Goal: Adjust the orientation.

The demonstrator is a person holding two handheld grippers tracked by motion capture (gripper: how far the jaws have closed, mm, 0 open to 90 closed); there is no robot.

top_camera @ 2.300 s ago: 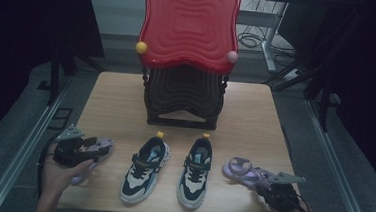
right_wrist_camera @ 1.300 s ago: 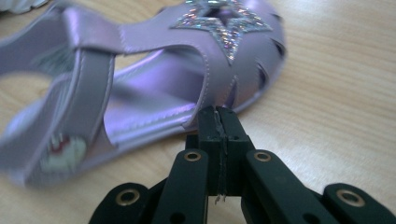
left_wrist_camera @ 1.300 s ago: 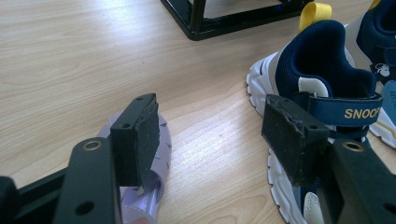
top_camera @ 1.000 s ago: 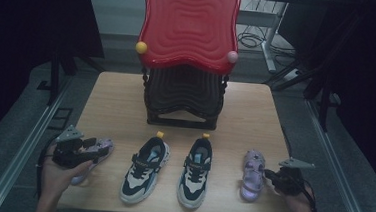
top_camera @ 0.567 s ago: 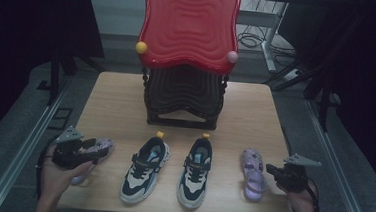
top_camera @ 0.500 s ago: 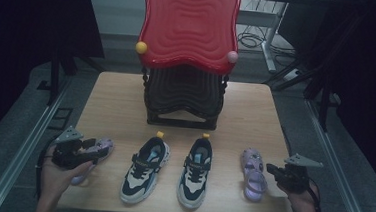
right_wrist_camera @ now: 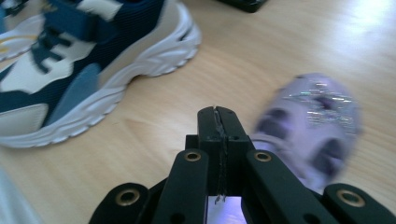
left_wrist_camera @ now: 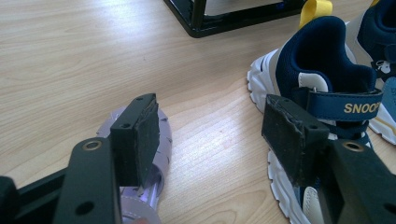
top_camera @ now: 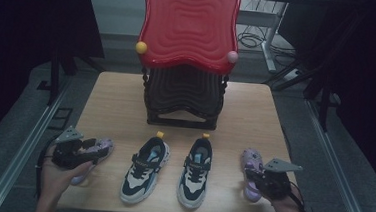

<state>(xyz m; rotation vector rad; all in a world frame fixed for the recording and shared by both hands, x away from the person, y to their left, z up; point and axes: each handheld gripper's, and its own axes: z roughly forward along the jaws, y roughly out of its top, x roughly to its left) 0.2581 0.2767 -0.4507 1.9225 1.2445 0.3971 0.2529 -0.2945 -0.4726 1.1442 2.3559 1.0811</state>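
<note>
Lilac clogs sit at the two front corners of the table (top_camera: 121,101), one by each gripper, with a pair of navy-and-white sneakers between them.

The right clog (top_camera: 251,174) lies with its long axis running from the front edge toward the back, roughly parallel to the right sneaker (top_camera: 196,169). The right gripper (right_wrist_camera: 218,122) has its jaws pressed flat together with nothing between the tips. In the right gripper view the clog's glittery toe (right_wrist_camera: 310,121) lies just right of the shut tips, a little blurred. Whether any part of the clog touches the gripper lower down I cannot tell.

The left clog (top_camera: 92,152) points at a slant toward the table's middle. The left gripper (left_wrist_camera: 210,140) has its jaws spread wide; one pad (left_wrist_camera: 145,135) stands over the clog's edge (left_wrist_camera: 156,163), and the other is close against the left sneaker (left_wrist_camera: 322,93). Bare wood shows in the gap, so the clog lies off to one side of the opening, not in it. My guess is that this gripper must shift toward the clog before closing.

Each clog is nearest its own side's hand. The sneaker strap reads "SNOO", cut off by the frame. Behind the shoes stands a black rack (top_camera: 184,98) with a red wavy panel (top_camera: 189,26).
</note>
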